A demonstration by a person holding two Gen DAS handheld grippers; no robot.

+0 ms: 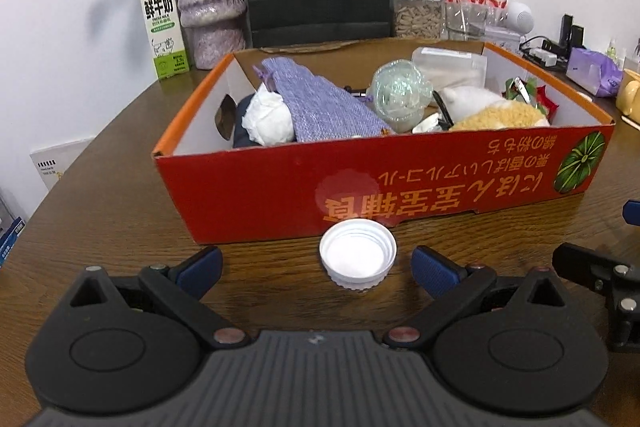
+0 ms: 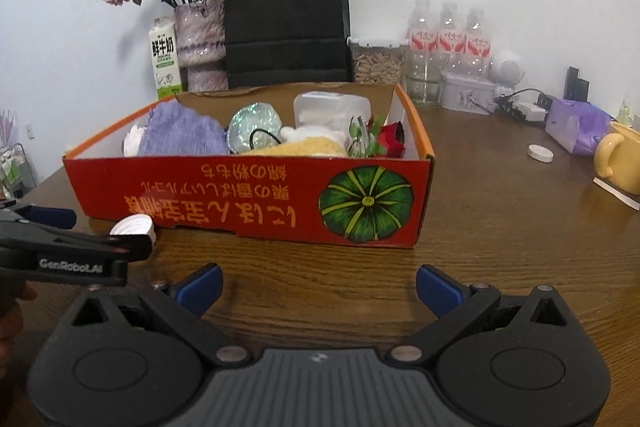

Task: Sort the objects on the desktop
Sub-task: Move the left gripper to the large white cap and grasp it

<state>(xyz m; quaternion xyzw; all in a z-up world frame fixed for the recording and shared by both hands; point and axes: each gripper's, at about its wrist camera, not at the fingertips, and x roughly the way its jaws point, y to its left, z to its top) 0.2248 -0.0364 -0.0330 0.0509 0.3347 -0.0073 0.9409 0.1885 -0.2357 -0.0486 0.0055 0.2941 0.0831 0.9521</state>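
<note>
A white bottle cap (image 1: 357,254) lies open side up on the wooden table, just in front of a red cardboard box (image 1: 400,183). My left gripper (image 1: 317,267) is open, its blue pads on either side of the cap, not touching it. The cap also shows in the right wrist view (image 2: 134,227), partly behind the left gripper. My right gripper (image 2: 319,287) is open and empty above bare table in front of the box (image 2: 248,195). The box holds a purple knit pouch (image 1: 316,103), crumpled tissue (image 1: 267,119), a clear crushed ball (image 1: 400,95), a plush toy (image 1: 500,111) and a red flower (image 2: 394,139).
Behind the box stand a milk carton (image 1: 164,27), a vase of dried roses (image 1: 210,7), a black paper bag (image 2: 286,15), a jar and water bottles (image 2: 450,43). At right are another white cap (image 2: 540,152), a purple tissue pack (image 2: 576,125) and a yellow mug (image 2: 620,159).
</note>
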